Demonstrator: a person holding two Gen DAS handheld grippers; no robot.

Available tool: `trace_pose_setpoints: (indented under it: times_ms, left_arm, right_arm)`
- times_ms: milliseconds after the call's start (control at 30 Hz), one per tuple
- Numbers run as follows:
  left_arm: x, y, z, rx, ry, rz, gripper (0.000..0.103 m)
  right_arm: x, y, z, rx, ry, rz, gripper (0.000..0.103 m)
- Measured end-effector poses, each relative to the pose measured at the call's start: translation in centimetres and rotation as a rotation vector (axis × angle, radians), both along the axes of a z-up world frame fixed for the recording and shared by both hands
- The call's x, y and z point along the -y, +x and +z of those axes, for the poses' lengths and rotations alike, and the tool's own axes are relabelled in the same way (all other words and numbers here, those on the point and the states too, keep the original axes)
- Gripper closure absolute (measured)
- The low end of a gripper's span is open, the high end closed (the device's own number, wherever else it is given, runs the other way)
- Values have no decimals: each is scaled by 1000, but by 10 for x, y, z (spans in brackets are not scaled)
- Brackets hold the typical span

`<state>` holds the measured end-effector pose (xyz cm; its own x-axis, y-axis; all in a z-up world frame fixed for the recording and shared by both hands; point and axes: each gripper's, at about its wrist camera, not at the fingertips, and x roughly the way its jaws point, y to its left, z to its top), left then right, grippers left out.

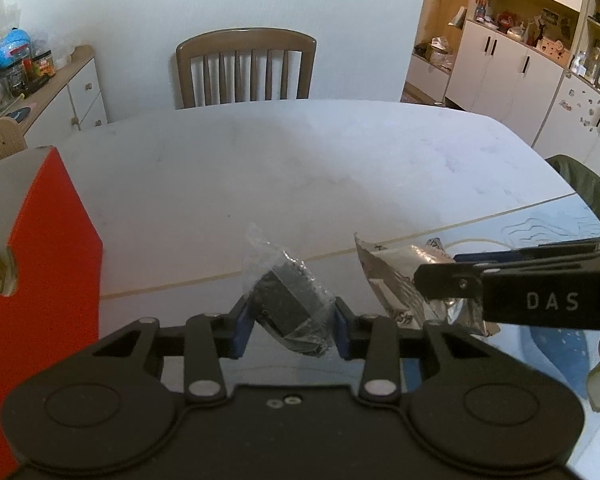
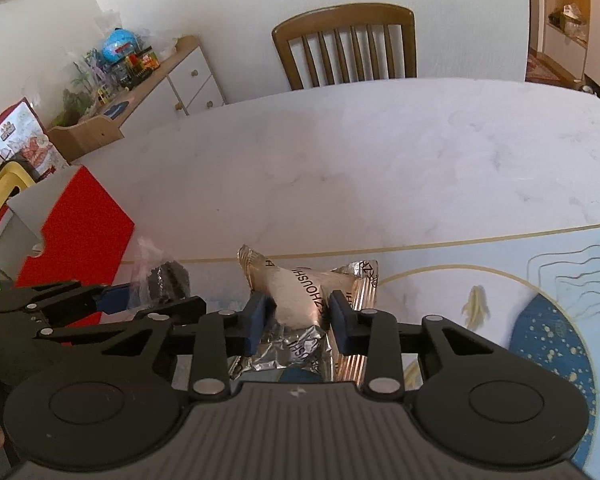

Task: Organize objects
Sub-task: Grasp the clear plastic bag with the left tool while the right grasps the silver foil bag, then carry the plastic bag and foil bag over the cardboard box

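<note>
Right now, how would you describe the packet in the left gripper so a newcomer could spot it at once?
Start at the white table and find the red box at its left edge. Just right of it, the left gripper is shut on a clear bag of dark pieces. Unlike the silver foil packet in the right gripper, it is transparent and unprinted.

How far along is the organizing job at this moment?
Done: cannot tell; the red box hides its contents. In hand: the left hand-held gripper holds a clear bag, the right hand-held gripper a foil packet. Left: putting both away, probably in the box.
</note>
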<state>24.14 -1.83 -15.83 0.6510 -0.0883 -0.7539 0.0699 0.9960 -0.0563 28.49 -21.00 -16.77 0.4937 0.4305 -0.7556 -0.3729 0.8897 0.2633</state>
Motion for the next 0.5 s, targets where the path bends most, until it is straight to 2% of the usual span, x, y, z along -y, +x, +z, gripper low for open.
trace_pose_setpoints:
  times_ms: [233, 500]
  left_arm:
    - [-8, -15, 20, -6, -48, -3, 64]
    - [-20, -35, 52, 37, -79, -18, 64]
  right_arm:
    - [5, -20, 26, 32, 35, 9, 70]
    - [1, -38, 64, 67, 83, 30, 70]
